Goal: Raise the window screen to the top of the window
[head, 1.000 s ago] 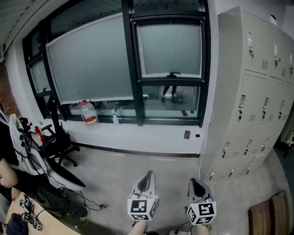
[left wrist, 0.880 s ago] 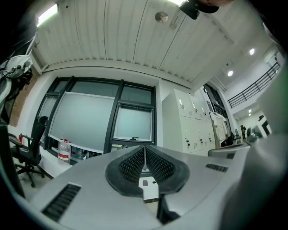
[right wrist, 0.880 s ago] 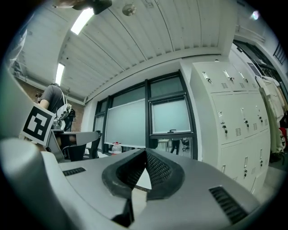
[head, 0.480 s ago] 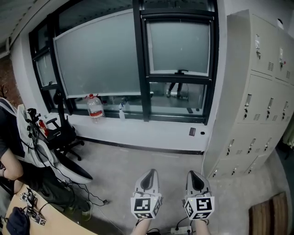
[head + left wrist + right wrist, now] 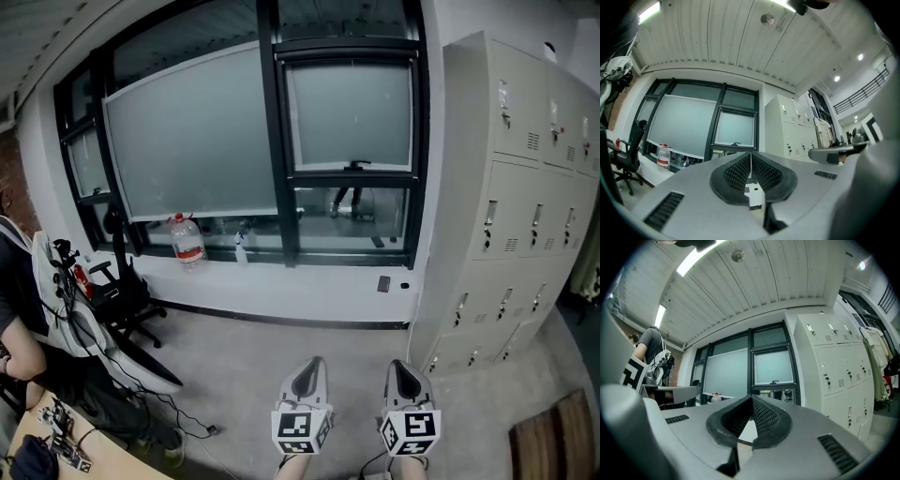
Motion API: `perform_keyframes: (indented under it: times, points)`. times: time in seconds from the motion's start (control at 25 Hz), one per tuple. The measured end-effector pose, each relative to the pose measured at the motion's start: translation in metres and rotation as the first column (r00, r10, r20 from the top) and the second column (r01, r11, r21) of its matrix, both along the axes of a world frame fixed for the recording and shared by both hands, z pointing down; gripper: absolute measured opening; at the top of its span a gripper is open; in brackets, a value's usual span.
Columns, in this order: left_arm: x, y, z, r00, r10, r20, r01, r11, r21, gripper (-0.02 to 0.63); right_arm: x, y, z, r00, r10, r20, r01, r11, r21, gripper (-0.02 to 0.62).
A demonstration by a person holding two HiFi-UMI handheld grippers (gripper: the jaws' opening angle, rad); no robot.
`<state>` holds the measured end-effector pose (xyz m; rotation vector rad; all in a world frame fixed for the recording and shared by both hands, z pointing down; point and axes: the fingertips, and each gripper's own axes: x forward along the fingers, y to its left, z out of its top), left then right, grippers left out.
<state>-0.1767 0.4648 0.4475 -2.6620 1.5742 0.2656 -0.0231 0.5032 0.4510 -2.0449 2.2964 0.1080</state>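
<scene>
We have open floor (image 5: 281, 347) straight ahead to the sill (image 5: 319, 286) below the window (image 5: 349, 112), bounded right by lockers (image 5: 506, 216) and left by a chair (image 5: 117, 291) and cables (image 5: 159, 398), while a water bottle (image 5: 187, 240) and spray bottle (image 5: 242, 249) occupy the sill's left part.

**Grippers:** two at the near edge, the left gripper (image 5: 307, 367) and the right gripper (image 5: 403, 367).

**Pale window screens:** three on the far wall.
- One large screen (image 5: 187, 131).
- One smaller screen (image 5: 349, 112) to its right.
- One narrow screen (image 5: 86, 159) at the far left.

**Bottles:** two on the sill (image 5: 300, 281), one water bottle (image 5: 186, 239) and one spray bottle (image 5: 241, 247).

**Office chair** (image 5: 117, 286): one, at left.

**Person** (image 5: 17, 356): one, at the left edge.

**Bank of lockers** (image 5: 506, 216): one, at right; its doors run past the frame and cannot be counted.

**Small wall fittings** (image 5: 382, 283): two, below the sill.
</scene>
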Motion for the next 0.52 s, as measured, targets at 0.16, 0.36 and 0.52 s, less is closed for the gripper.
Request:
perform_keyframes:
  times: [0.16,0.36,0.52]
  points:
    - [0.008,0.001,0.001,1.0,0.011,0.003,-0.011,1.0,-0.002,0.012,0.005,0.003,0.004,1.0,0.008,0.0,-0.008,1.0,-0.004,0.006]
    - [0.016,0.001,0.002,1.0,0.025,0.011,-0.025,1.0,0.001,0.012,0.011,0.002,0.007,1.0,0.017,0.002,-0.017,1.0,-0.008,0.006]
    - [0.014,-0.001,0.006,1.0,0.025,0.017,-0.025,1.0,-0.004,0.012,0.012,0.002,0.008,1.0,0.023,0.0,-0.023,1.0,-0.002,0.006]
